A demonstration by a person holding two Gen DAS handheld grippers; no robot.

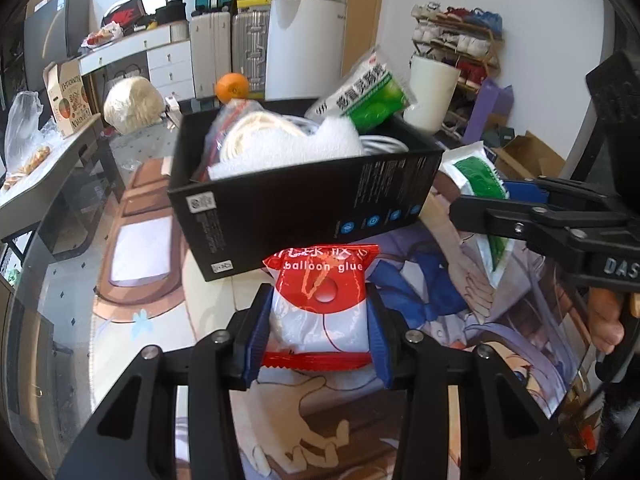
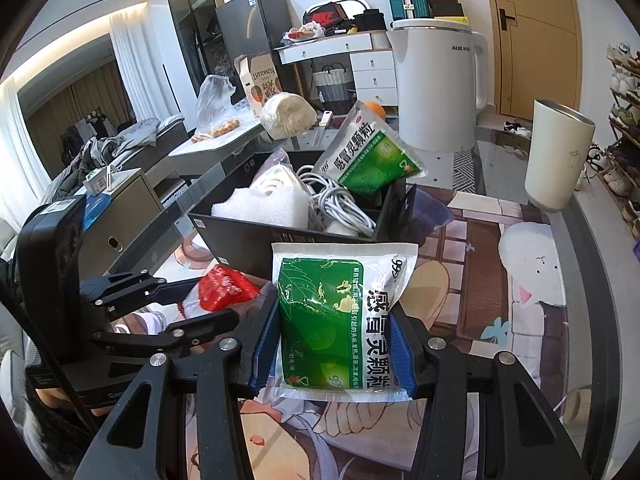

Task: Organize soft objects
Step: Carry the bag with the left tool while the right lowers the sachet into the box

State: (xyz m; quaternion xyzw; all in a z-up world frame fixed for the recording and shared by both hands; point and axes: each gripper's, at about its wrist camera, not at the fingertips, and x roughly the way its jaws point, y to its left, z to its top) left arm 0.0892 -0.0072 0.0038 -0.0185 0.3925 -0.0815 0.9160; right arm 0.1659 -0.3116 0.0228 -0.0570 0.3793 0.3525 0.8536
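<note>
Near the black box [image 1: 304,196], the downward-tilted left gripper [image 1: 320,320] clamped a balloon glue packet [image 1: 320,304]; the right gripper [image 2: 334,344] clamped a green medicine sachet [image 2: 340,312]. Only the right view showed the white tumbler [image 2: 558,156] whole.

The red and white packet [image 1: 320,304] is glossy plastic film, crinkled and catching light. The green sachet [image 2: 340,316] has a smooth, shiny foil-like skin with a matt white sealed edge. The left gripper [image 1: 318,334] and right gripper [image 2: 338,344] are matt black plastic with bright metal screw heads and ribbed blue pads [image 1: 256,336]. The black box [image 1: 304,204] looks like matt card, smooth and printed. Inside it lie a rough white foam sheet [image 2: 260,204] and a smooth white plastic-coated cable [image 2: 340,204]. The printed mat [image 1: 420,292] under everything has a soft, low sheen. The far cup [image 2: 558,156] is matt cream with a bare metal rim.
</note>
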